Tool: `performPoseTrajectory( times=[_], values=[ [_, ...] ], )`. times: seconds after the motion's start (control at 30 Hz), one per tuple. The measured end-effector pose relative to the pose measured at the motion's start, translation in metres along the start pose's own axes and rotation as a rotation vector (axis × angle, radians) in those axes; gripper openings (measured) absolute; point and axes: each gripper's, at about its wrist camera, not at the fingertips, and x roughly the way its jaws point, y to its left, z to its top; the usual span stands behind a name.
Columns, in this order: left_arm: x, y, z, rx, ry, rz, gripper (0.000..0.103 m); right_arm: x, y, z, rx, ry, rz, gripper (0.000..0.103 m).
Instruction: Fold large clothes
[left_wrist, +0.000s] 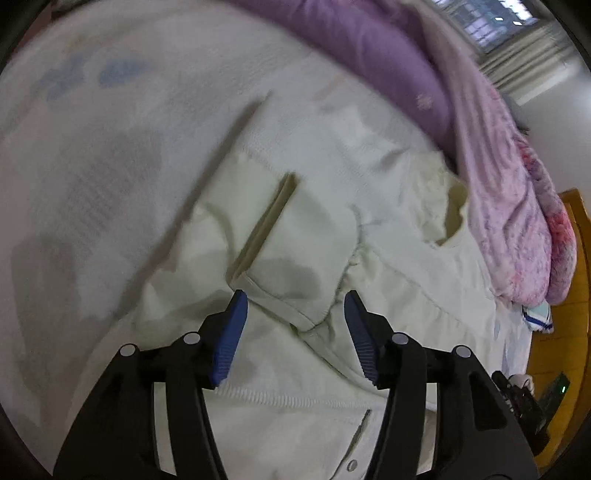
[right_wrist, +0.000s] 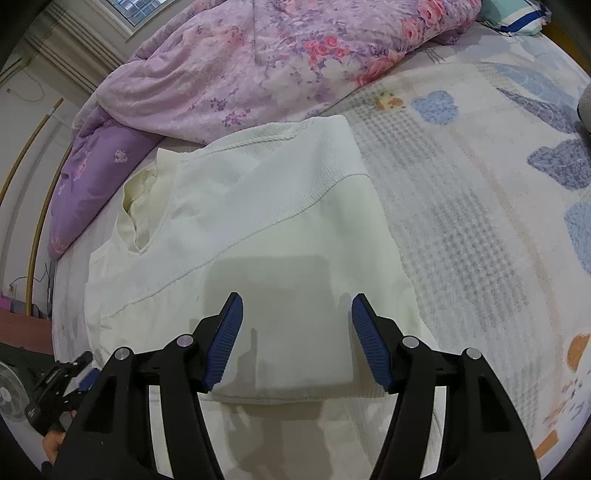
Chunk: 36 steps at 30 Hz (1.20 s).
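Left gripper: the left gripper (left_wrist: 295, 306) is hovering low over the cream garment (left_wrist: 332, 258), its blue-padded fingers (left_wrist: 229, 339) spread wide and pinching nothing; a folded sleeve cuff is lying just ahead of the tips at 12 o'clock.
Right gripper: the right gripper (right_wrist: 297, 310) is hanging over the near hem of the cream garment (right_wrist: 258, 221), fingers (right_wrist: 371, 343) spread apart, gripping nothing and casting a shadow on the cloth.
Other gripper seen: in the right wrist view, the left gripper (right_wrist: 79, 373) is showing at 8 o'clock, by the garment's edge.
Garment: it is lying partly folded on the bed, neckline (right_wrist: 138, 206) toward 10 o'clock in the right wrist view, a snap button (left_wrist: 352, 465) showing near 6 o'clock in the left wrist view.
Surface: a pale bedsheet (right_wrist: 480, 221) with blue and orange prints is spreading toward 3 o'clock.
Bedding: a floral pink quilt (right_wrist: 277, 55) is bunching at 12 o'clock, a purple pillow (right_wrist: 92, 173) at 9 o'clock.
Room: a window (left_wrist: 487, 22) is showing at 1 o'clock in the left wrist view, a wooden floor (left_wrist: 569, 332) at 4 o'clock, a white fan (right_wrist: 11, 391) at 8 o'clock in the right wrist view.
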Motion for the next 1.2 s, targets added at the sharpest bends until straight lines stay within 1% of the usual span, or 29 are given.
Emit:
performPoseTrajectory(
  times=[0.03,0.1,0.13,0.17,0.2,0.23,0.27,0.33,0.37,0.4,0.43,0.5,0.53,0.57,0.6,0.67,0.73,0.77,0.8,0.87,0.97,1.03,1.07,1.1,1.13,1.17,1.2],
  values=[
    [0.008,-0.001,0.004,-0.011,0.014,0.012,0.055,0.0,0.0,0.0,0.001,-0.001,0.0,0.059],
    [0.017,0.002,0.003,-0.014,0.018,0.023,0.055,0.001,-0.001,-0.001,-0.002,0.002,-0.002,0.059],
    [0.021,0.001,0.004,-0.007,0.019,0.043,0.047,0.002,-0.001,0.0,-0.002,0.006,-0.003,0.059],
    [0.023,0.0,0.005,-0.005,0.01,0.063,0.029,0.003,-0.001,0.0,-0.003,0.008,-0.002,0.059],
    [0.022,0.001,0.007,-0.005,-0.002,0.076,0.019,0.003,-0.001,0.001,-0.008,0.008,-0.003,0.058],
    [0.022,0.001,0.008,-0.008,-0.005,0.077,0.011,0.003,-0.002,0.001,-0.012,0.007,-0.006,0.059],
    [0.021,-0.001,0.008,-0.001,-0.011,0.088,0.009,0.002,-0.002,0.002,-0.014,0.004,-0.007,0.059],
    [0.01,-0.01,0.008,0.068,-0.053,0.163,0.009,0.001,-0.003,0.004,-0.01,0.005,0.006,0.058],
    [0.001,-0.012,0.007,0.101,-0.087,0.191,0.009,0.001,-0.004,0.004,-0.013,0.005,0.011,0.052],
    [-0.002,-0.012,0.01,0.104,-0.089,0.191,0.009,0.001,-0.003,0.005,-0.019,0.008,0.015,0.044],
    [-0.007,-0.007,0.011,0.098,-0.087,0.185,0.009,0.002,-0.003,0.006,-0.023,0.01,0.02,0.041],
    [-0.006,0.003,0.012,0.087,-0.085,0.214,0.009,0.008,-0.003,0.006,-0.034,0.031,0.025,0.033],
    [-0.002,0.009,0.013,0.063,-0.074,0.227,0.009,0.011,-0.004,0.006,-0.03,0.039,0.022,0.033],
    [-0.001,0.013,0.013,0.046,-0.073,0.231,0.009,0.015,-0.005,0.006,-0.025,0.051,0.002,0.033],
    [0.0,0.014,0.013,0.047,-0.074,0.231,0.009,0.017,-0.003,0.005,-0.034,0.058,-0.009,0.033],
    [0.005,0.009,0.012,0.09,-0.072,0.262,0.009,0.026,0.0,0.003,-0.066,0.087,-0.033,0.033],
    [0.012,0.005,0.012,0.112,-0.061,0.284,0.009,0.041,-0.002,0.001,-0.083,0.127,-0.072,0.03],
    [0.015,0.006,0.012,0.113,-0.057,0.287,0.009,0.049,-0.005,0.0,-0.081,0.141,-0.075,0.027],
    [0.018,0.007,0.012,0.112,-0.051,0.286,0.01,0.054,-0.009,-0.001,-0.07,0.144,-0.079,0.023],
    [0.021,0.006,0.012,0.118,-0.051,0.289,0.01,0.057,-0.015,0.002,-0.04,0.136,-0.08,0.023],
    [0.021,0.006,0.012,0.113,-0.046,0.274,0.012,0.061,-0.019,0.006,-0.023,0.155,-0.073,0.023],
    [0.017,0.008,0.014,0.085,-0.027,0.241,0.013,0.06,-0.017,0.008,-0.032,0.171,-0.079,0.023],
    [0.013,0.01,0.016,0.07,-0.02,0.228,0.018,0.057,-0.018,0.01,-0.03,0.178,-0.08,0.025],
    [0.007,0.013,0.018,0.038,-0.007,0.19,0.021,0.055,-0.017,0.011,-0.022,0.184,-0.075,0.026],
    [0.0,0.016,0.02,0.009,0.002,0.147,0.029,0.049,-0.016,0.014,-0.012,0.185,-0.059,0.027],
    [-0.006,0.018,0.022,-0.01,0.0,0.118,0.039,0.043,-0.014,0.016,-0.012,0.172,-0.038,0.027],
    [-0.012,0.018,0.025,-0.023,-0.01,0.095,0.04,0.034,-0.01,0.02,-0.027,0.145,-0.028,0.029]
  ],
)
